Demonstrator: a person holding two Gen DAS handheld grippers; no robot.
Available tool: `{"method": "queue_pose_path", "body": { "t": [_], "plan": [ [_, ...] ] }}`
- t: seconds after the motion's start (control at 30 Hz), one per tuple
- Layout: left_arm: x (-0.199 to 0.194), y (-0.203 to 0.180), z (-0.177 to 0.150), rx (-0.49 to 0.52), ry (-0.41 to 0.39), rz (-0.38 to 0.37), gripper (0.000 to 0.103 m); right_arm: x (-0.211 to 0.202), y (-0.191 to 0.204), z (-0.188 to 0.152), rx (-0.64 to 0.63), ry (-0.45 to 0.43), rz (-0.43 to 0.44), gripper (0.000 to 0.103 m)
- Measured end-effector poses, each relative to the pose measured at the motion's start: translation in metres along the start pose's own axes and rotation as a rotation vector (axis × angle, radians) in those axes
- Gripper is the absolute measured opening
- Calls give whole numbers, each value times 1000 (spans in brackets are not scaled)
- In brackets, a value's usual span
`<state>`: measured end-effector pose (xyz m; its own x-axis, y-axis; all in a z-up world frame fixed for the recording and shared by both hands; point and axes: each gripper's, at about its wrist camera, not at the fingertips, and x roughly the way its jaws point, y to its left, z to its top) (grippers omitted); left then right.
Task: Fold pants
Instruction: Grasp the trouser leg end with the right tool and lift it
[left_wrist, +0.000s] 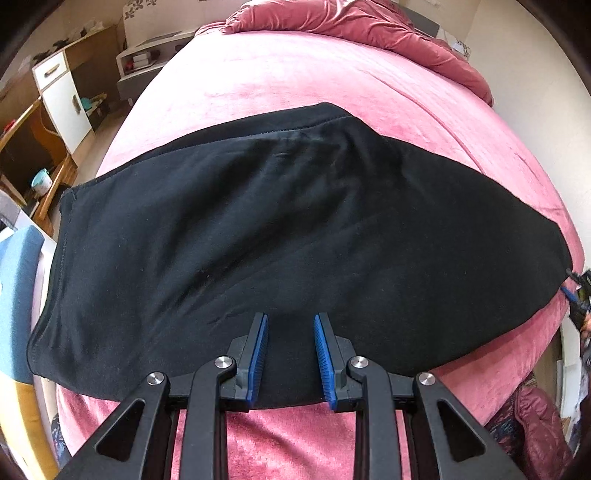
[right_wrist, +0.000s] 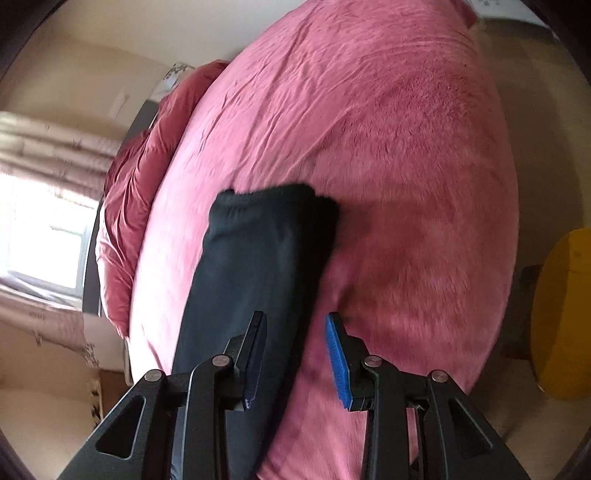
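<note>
Pink bed (left_wrist: 295, 66) — black pants (left_wrist: 280, 229), far end cut off.

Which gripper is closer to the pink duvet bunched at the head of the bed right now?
Probably neither clearly. The left gripper sits at the near edge of the black pants, the duvet far across the bed. The right gripper is at the pants' end, duvet also far.
</note>
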<state>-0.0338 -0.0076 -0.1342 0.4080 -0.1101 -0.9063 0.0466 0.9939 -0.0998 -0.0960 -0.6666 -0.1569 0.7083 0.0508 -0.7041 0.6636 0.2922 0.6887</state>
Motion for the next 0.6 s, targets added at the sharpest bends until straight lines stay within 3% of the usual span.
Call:
{"method": "queue_pose_path", "body": {
  "t": [0.4, 0.6],
  "plan": [
    [7, -7, 2, -4, 13, 18, 26, 30, 4, 38, 12, -5, -43, 30],
    [7, -3, 2, -12, 11, 9, 26, 28, 30, 41, -100, -12, -65, 17]
  ]
}}
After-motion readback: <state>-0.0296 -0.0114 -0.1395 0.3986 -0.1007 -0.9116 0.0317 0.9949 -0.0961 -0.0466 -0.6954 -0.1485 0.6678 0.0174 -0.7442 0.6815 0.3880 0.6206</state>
